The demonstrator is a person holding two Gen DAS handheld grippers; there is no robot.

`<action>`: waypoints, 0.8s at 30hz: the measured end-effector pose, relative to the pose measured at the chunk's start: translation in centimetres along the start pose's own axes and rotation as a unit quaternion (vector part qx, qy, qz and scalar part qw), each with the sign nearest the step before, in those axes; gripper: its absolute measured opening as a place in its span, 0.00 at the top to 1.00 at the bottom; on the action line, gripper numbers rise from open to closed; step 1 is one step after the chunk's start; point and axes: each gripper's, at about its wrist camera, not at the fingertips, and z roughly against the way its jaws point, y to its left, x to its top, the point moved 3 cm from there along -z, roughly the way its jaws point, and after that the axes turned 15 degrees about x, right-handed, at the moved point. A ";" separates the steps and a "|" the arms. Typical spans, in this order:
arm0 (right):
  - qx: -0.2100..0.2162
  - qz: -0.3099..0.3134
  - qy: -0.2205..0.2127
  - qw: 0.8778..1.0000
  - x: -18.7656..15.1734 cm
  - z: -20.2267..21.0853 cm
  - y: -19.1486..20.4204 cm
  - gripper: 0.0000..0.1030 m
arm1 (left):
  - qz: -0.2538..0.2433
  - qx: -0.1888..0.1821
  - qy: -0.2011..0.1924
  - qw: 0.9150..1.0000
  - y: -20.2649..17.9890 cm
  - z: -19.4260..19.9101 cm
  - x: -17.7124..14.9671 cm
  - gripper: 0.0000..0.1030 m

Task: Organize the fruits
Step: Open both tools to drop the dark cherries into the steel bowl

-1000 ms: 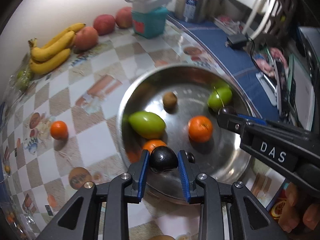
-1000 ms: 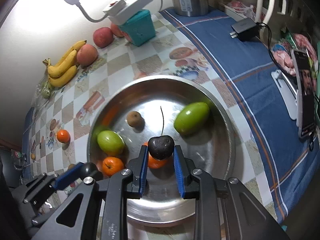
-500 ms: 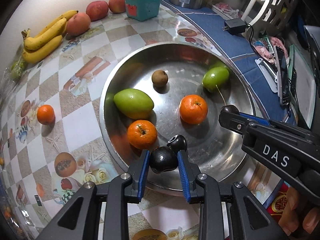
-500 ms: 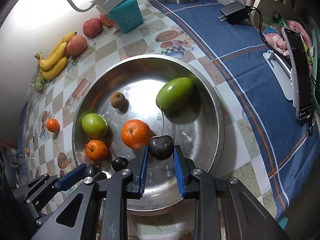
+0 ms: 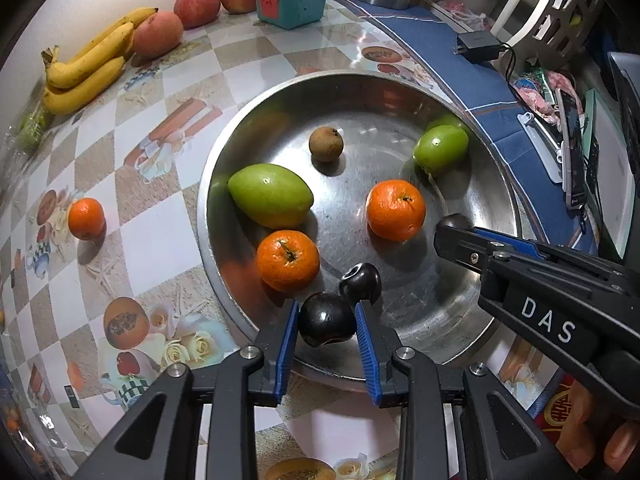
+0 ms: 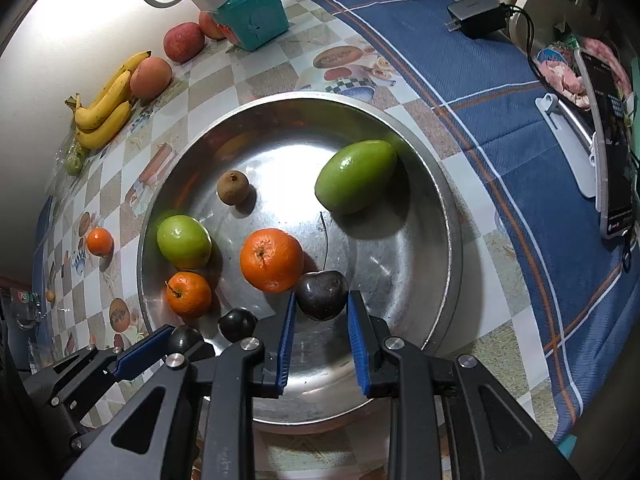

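Two dark cherries (image 5: 326, 319) (image 6: 321, 295), small, smooth, easily bruised, are clamped across their widest girth by left gripper (image 5: 326, 334) and right gripper (image 6: 321, 320) above the steel bowl's (image 6: 450, 216) near rim.

The right gripper (image 6: 321, 320) clamps a stemmed cherry (image 6: 321, 295) between its jaws over the near part of the steel bowl (image 6: 448, 216). In the bowl, an orange (image 6: 271, 260) touches the cherry's left side; a mango (image 6: 355, 176) lies beyond it.

Teal box (image 6: 253, 14) near wall; black charger (image 6: 476, 20) on blue cloth (image 6: 460, 76); phone (image 6: 614, 148) at right.
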 end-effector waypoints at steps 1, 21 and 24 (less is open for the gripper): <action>0.000 -0.001 0.000 1.000 0.0 0.0 0.0 0.72 | -0.001 0.001 0.001 1.000 0.0 -0.2 -0.1 0.67; 0.023 -0.003 -0.055 0.998 1.1 2.3 0.5 0.67 | 0.063 0.008 -0.043 0.997 3.7 2.5 1.0 0.41; 0.022 -0.003 -0.051 0.998 1.1 2.2 0.5 0.67 | 0.087 0.005 -0.040 0.995 5.0 2.4 1.1 0.41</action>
